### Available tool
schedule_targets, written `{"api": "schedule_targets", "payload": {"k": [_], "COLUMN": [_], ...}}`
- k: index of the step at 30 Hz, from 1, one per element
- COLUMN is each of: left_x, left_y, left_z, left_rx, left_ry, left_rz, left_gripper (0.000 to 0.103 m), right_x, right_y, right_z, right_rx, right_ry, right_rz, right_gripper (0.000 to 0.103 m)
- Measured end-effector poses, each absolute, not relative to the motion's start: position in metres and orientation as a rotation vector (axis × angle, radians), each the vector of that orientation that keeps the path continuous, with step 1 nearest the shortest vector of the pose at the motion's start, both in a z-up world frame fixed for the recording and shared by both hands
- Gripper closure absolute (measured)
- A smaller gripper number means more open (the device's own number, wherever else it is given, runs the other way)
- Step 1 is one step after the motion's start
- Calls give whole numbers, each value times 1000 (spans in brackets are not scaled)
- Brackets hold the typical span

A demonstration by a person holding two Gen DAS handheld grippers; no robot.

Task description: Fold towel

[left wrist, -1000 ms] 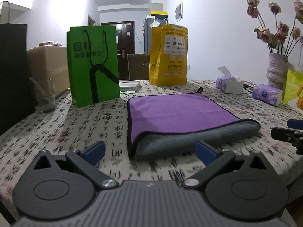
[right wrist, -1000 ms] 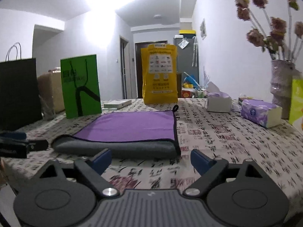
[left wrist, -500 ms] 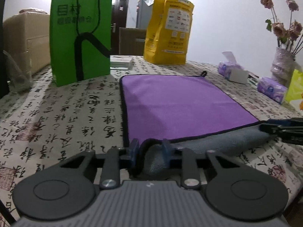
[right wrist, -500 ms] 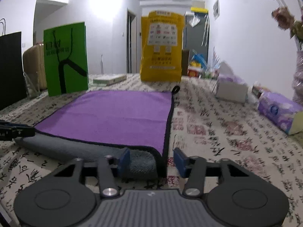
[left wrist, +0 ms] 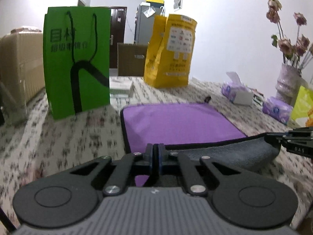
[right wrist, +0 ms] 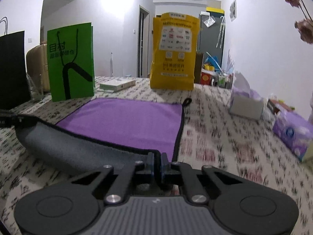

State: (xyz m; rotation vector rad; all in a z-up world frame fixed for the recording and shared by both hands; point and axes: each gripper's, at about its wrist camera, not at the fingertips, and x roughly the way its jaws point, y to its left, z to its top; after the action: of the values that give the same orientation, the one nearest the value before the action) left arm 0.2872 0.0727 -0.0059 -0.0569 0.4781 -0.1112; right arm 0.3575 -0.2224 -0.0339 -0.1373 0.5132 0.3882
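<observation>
printed cloth covers the tabletop [left wrist: 64, 141] where the purple towel [left wrist: 176, 123] lies mid-frame, both left tongs [left wrist: 156, 156] and right tongs [right wrist: 156, 166] clamped on its near corners, lifted, seemingly ready to carry forward to the far edge.

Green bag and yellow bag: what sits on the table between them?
A flat white box lies between the green bag and yellow bag, clearest in the right wrist view.

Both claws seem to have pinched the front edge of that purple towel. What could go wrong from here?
The left gripper and right gripper each pinch only a thin bit of the towel at its near corners, so a corner could slip free. The edge sags between them, so the fold may land crooked. Carried too far, the towel might brush the green bag.
</observation>
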Motion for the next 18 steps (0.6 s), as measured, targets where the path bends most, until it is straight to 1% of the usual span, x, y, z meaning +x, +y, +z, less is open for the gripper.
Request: {"api": "schedule_targets", "payload": {"k": [6, 9, 18], "left_x": [323, 347, 451], "left_y": [78, 80, 93], "left_z": [2, 4, 7], "left_rx": [-74, -50, -22], "left_ry": [477, 482, 539], "left_rz": [-83, -85, -89], "left_gripper": [97, 97, 97], "right_x": [403, 440, 529], "right_y": [-216, -215, -209], "right_z": [-28, -28, -30], "right_rx": [-150, -125, -78], "right_ry": [489, 503, 528], "right_rz": [407, 422, 426], "right_gripper": [98, 98, 98]}}
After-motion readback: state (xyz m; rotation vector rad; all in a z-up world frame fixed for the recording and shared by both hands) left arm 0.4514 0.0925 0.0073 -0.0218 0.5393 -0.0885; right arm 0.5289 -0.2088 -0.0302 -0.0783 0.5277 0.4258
